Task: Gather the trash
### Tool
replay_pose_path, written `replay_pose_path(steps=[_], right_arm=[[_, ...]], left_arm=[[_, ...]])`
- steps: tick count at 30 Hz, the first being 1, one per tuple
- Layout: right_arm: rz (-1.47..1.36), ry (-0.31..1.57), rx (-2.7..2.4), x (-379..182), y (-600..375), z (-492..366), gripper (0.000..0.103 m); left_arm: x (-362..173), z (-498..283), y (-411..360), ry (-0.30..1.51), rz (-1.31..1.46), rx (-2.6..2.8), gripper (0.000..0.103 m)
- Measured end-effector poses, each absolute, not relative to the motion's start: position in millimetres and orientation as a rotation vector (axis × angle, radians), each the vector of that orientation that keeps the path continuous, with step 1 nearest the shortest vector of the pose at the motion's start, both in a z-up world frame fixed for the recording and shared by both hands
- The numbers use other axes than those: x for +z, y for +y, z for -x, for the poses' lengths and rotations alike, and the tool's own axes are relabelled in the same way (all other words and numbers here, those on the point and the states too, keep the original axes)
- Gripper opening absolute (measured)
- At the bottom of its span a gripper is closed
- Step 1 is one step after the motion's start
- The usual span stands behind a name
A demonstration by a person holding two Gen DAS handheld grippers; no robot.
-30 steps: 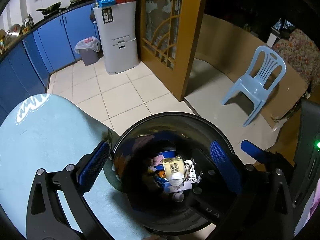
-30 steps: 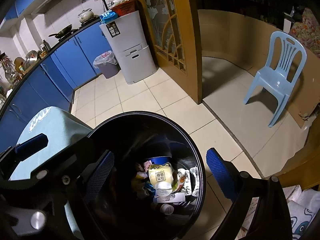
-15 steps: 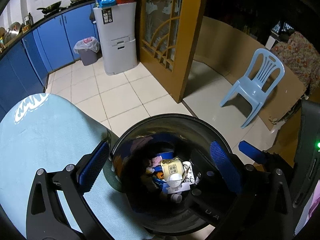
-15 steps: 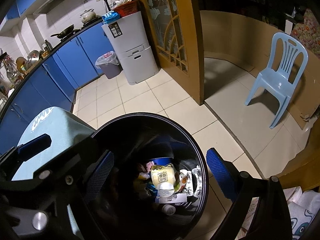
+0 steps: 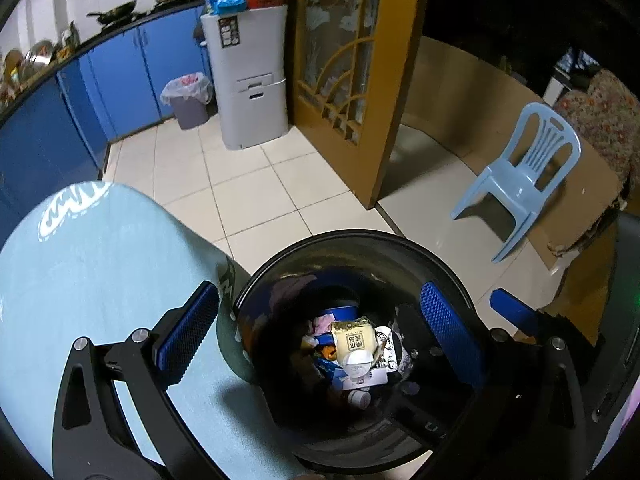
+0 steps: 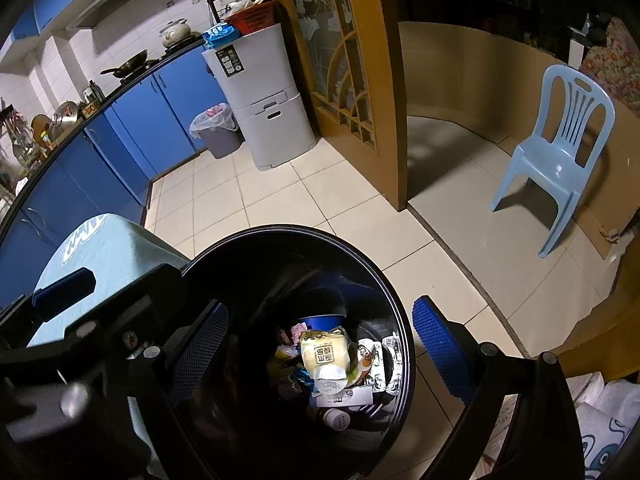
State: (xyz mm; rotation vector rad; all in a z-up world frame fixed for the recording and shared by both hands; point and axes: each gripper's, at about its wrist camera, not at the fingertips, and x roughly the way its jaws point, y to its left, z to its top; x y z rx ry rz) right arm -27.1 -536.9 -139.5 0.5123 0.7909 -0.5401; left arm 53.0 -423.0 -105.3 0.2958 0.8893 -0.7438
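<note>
A black round trash bin (image 5: 360, 240) stands on the floor beside a light blue table (image 5: 80, 280). It holds trash: a yellow-white pouch (image 5: 354, 342), a blue cup, wrappers and a small bottle. The same bin (image 6: 304, 236) and pouch (image 6: 322, 354) show in the right wrist view. My left gripper (image 5: 316, 332) is open and empty above the bin's mouth. My right gripper (image 6: 316, 344) is open and empty above the bin too, just right of the left one, whose body (image 6: 80, 340) fills the lower left of the right wrist view.
A light blue plastic chair (image 5: 524, 176) stands right, by a cardboard sheet. A wooden door (image 5: 352, 80) is behind the bin. A grey cabinet (image 5: 248, 80), a lined waste bin (image 5: 188, 98) and blue kitchen cupboards (image 5: 120, 80) are further back. White bags (image 6: 600, 420) lie at lower right.
Both grippers have risen or drawn back slightly over the bin, so the view has shifted a little. The trash inside has not moved. Both stay open.
</note>
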Motion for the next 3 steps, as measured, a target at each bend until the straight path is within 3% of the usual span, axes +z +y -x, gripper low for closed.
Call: replay_pose_path(steps=[3], right_arm=[[-0.51,0.791,-0.54,-139.2,-536.9,27.1,0.091]], left_arm=[[-106.6,-56.9,-420.9,0.909,-0.272,-0.734,0.099]])
